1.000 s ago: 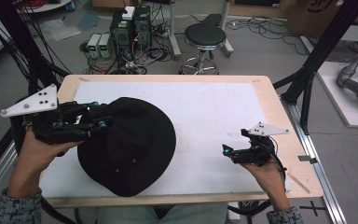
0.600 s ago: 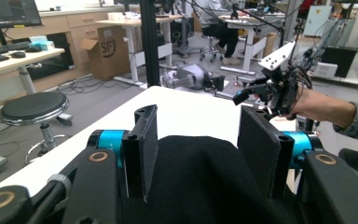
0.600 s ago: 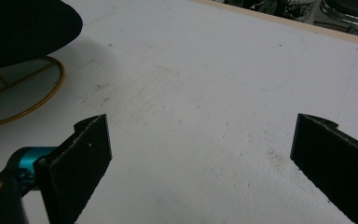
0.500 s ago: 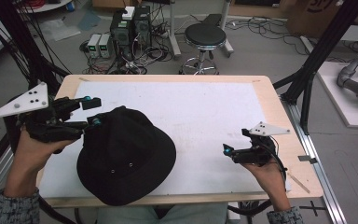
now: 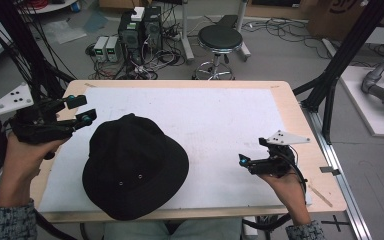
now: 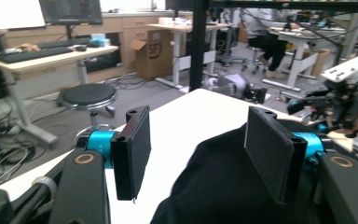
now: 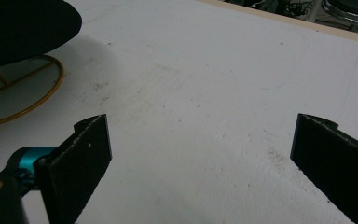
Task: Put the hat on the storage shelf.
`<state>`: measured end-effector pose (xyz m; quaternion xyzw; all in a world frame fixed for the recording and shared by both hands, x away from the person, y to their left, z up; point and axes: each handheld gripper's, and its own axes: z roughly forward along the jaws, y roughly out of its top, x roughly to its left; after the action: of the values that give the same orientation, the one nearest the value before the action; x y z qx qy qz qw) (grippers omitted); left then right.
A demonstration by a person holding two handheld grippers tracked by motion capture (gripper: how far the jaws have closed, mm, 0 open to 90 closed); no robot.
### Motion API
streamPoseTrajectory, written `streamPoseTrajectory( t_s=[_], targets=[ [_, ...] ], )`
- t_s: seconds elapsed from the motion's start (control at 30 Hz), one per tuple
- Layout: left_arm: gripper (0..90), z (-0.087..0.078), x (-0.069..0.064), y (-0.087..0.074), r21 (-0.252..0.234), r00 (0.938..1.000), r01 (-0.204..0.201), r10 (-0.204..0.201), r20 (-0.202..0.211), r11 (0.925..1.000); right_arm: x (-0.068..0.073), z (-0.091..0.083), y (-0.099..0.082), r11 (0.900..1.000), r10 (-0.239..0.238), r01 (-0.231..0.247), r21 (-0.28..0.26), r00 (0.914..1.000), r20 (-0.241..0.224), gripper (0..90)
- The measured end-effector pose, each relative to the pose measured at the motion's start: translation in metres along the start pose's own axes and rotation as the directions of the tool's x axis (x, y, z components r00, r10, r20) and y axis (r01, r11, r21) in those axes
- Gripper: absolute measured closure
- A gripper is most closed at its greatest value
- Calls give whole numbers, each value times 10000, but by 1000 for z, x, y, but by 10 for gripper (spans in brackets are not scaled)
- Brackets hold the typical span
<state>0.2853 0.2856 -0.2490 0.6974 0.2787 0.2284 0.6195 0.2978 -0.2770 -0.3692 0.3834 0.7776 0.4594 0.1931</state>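
- Left gripper [image 5: 82,111] hangs over the table's left edge, just beside the hat [image 5: 135,172]; its jaws have just been opening and now stand apart with nothing pressed between the pads.
- From the left gripper view the two pads [image 6: 133,151] frame the hat's black cloth [image 6: 223,186], which lies below and beyond them, not pinched.
- Right gripper [image 5: 243,161] sits near the table's right front, well apart from the hat, its tips pointing left toward it.
- Its jaws are wide apart in the right gripper view, with bare white mat [image 7: 205,116] between the pads [image 7: 81,161] and nothing gripped.
- Hat lies on the white mat [image 5: 220,120] at the front left of the table [image 5: 300,115], its brim reaching the mat's front edge.
- In the right gripper view the hat's brim [image 7: 23,28] shows at top left, with a tan ring [image 7: 51,88] under it.
- A stool [image 5: 220,37] stands on the floor beyond the table's far edge.
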Motion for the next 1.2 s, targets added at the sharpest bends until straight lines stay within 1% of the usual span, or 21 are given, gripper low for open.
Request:
streamPoseTrajectory(
  t_s=[0.1,0.2,0.27,0.4,0.47,0.53,0.6,0.67,0.8,0.9,0.93,0.97,1.13,1.2],
  targets=[
    [387,-1,5,-4,99,9996,45,-42,-294,9999,0,2,1,10000,-14,14,4,10000,-46,47],
    [369,-2,10,-7,185,9979,116,-105,-632,9998,0,4,1,10000,-53,53,-10,9999,-109,47],
    [356,-3,13,-10,249,9967,156,-135,-803,9996,-1,5,2,10000,1,-1,-30,9999,-146,47],
    [329,-5,19,-16,499,9915,189,-123,-1295,9986,-2,9,4,10000,9,-9,-10,9998,-216,47],
    [315,-6,22,-19,582,9897,207,-123,-1426,9981,-1,11,4,10000,-6,6,8,9997,-263,47],
    [313,-6,25,-23,731,9879,113,1,-1548,9973,-1,12,5,10000,-25,25,18,9996,-282,47],
    [299,-5,28,-27,862,9865,212,-69,-1638,9961,-1,13,6,10000,-80,80,-3,9995,-315,47],
    [283,-3,30,-32,1081,9833,277,-76,-1820,9938,-1,13,6,10000,8,-8,7,9995,-324,47],
    [253,-1,35,-41,1559,9763,285,60,-2163,9874,-2,15,8,10000,-58,56,-69,9992,-387,47],
    [242,1,37,-47,1824,9718,342,100,-2356,9826,-2,18,10,10000,-17,14,-49,9988,-480,47],
    [241,1,38,-50,1876,9700,365,104,-2431,9816,-2,19,10,9999,-100,98,-54,9989,-468,47],
    [240,1,39,-51,1995,9692,334,169,-2455,9793,-2,21,11,9999,-128,127,-27,9986,-522,47],
    [237,3,43,-61,2302,9632,415,223,-2678,9723,0,23,12,9999,-161,161,-3,9982,-579,47],
    [237,4,44,-64,2429,9628,448,230,-2693,9690,1,23,12,9999,-160,160,-5,9982,-579,47]
  ],
)
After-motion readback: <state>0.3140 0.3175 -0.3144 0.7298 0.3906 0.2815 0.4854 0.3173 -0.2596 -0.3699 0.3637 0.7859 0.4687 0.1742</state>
